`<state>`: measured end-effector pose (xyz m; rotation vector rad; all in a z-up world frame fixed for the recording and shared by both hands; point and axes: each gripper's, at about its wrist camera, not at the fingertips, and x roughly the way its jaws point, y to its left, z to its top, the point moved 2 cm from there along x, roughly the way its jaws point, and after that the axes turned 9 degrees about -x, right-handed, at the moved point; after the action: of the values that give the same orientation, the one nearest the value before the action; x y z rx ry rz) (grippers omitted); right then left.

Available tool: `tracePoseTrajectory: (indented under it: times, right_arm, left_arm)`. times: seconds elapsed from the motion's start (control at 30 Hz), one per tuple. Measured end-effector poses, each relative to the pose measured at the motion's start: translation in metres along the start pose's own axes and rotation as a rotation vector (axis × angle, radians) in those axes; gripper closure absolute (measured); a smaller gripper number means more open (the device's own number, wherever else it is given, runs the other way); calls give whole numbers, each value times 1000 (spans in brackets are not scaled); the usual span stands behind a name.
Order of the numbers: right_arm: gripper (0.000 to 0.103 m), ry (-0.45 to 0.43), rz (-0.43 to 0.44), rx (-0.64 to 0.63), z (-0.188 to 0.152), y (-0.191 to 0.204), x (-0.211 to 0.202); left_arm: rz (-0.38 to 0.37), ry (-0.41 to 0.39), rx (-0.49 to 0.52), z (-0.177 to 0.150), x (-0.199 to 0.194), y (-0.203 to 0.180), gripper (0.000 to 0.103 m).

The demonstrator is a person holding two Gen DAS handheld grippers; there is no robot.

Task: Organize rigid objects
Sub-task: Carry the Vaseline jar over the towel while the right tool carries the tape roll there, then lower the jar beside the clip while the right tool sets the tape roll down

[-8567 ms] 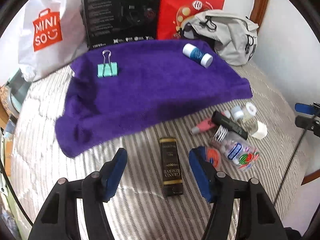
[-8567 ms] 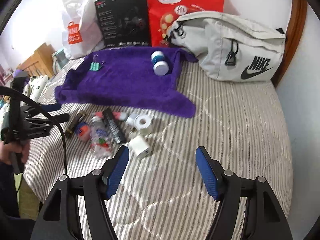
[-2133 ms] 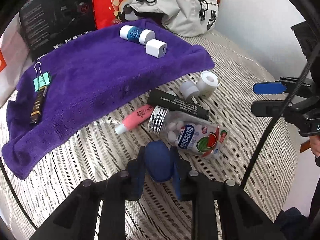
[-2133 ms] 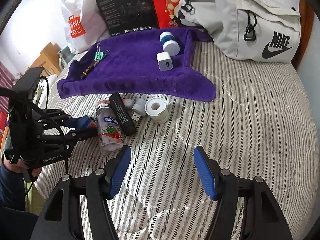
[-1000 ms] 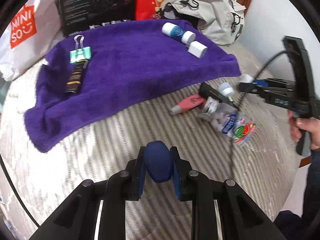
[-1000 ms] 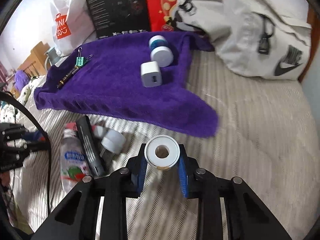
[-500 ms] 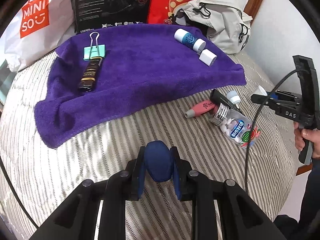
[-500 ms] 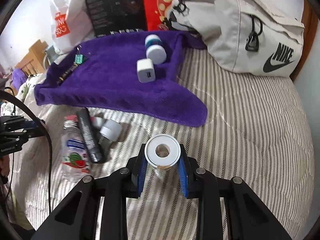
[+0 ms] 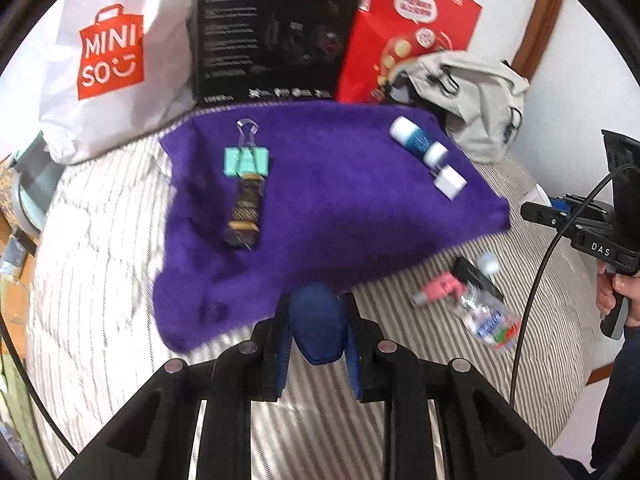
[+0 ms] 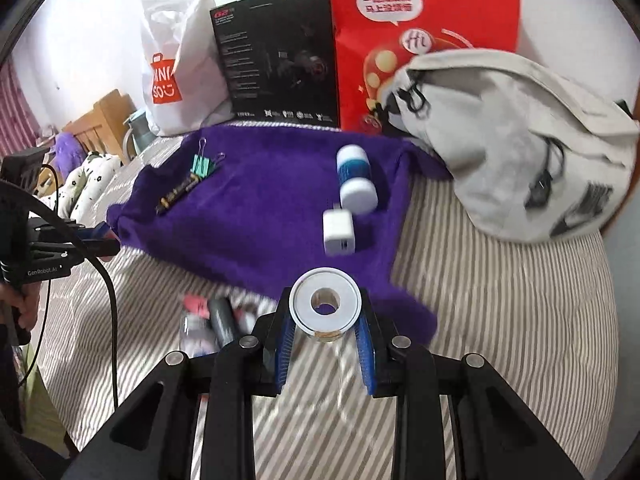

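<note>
My left gripper [image 9: 316, 330] clamps a blue oval case [image 9: 317, 326]; my right gripper [image 10: 325, 322] clamps a white tape roll [image 10: 325, 305], both low-centre before the purple towel [image 9: 320, 208].

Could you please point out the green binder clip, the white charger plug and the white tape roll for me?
green binder clip [image 9: 245, 161]: left wrist view, on its green body.
white charger plug [image 10: 339, 233]: right wrist view, on its front face.
white tape roll [image 10: 304, 307]: right wrist view, on its flat white ring.

Purple towel [image 9: 328, 208] centre bare between binder clip [image 9: 245, 161] with dark bar, left, and white charger [image 10: 339, 233], right. Clutter near pink tube [image 9: 437, 290], blurred, probably blocks the bed's front-right.
</note>
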<state>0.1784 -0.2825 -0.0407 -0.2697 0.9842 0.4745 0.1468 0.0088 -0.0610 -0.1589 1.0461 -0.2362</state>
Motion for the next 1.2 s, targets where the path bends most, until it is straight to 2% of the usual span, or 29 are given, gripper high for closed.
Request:
tracePoseTrajectory:
  times: [0.17, 0.37, 0.5, 0.97, 1.2]
  right_arm:
    - [75, 56, 3, -23, 19, -11, 35]
    - [75, 153, 31, -48, 24, -12, 75]
    - [75, 181, 27, -56, 24, -9, 88]
    - [74, 214, 50, -104, 30, -2, 99]
    - [68, 231, 54, -108, 29, -3, 88]
  left_arm:
    - [7, -14, -11, 20, 3, 11, 81]
    - [-13, -13, -38, 33, 15, 16, 81]
    - [-25, -3, -50, 37, 25, 17, 81]
    - [-22, 23, -43, 64, 57, 17, 81]
    - [-19, 36, -22, 78, 80, 10, 81]
